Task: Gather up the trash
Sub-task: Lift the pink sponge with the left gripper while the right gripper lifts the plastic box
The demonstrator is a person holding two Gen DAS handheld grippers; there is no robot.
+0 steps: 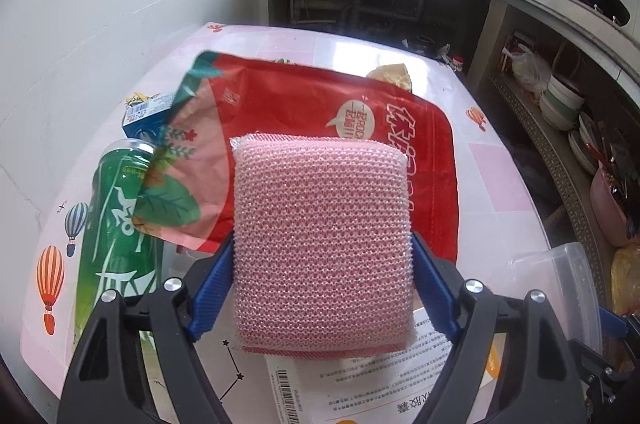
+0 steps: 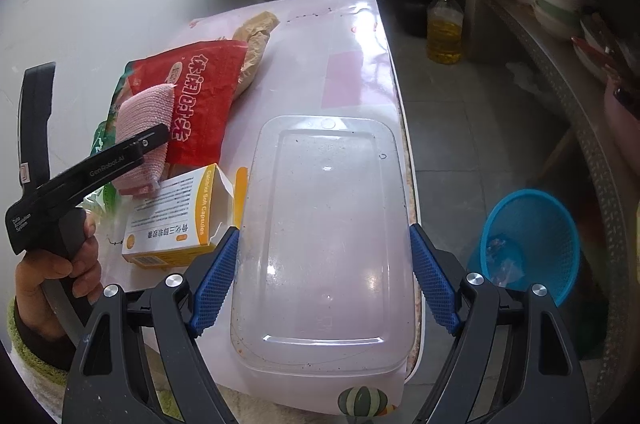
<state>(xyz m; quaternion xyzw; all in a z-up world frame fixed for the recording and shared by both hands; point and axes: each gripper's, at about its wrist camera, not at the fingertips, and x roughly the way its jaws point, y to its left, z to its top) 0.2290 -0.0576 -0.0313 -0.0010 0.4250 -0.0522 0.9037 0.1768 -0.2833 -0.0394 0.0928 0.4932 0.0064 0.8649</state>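
The left gripper holds a pink scouring sponge between its blue pads, above the red snack bag on the table. The right gripper seems clamped on a clear plastic lid at the table's right edge, though contact is hard to confirm; a blue basket sits on the floor to the right.

Bright window daylight, glare on the table, fisheye-warped dark corners.

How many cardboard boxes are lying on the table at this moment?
2. The yellow and white capsule box lies beside the clear plastic lid, near the pink sponge. The small blue box lies near the wall, behind the green can. Others may be hidden under the red bag.
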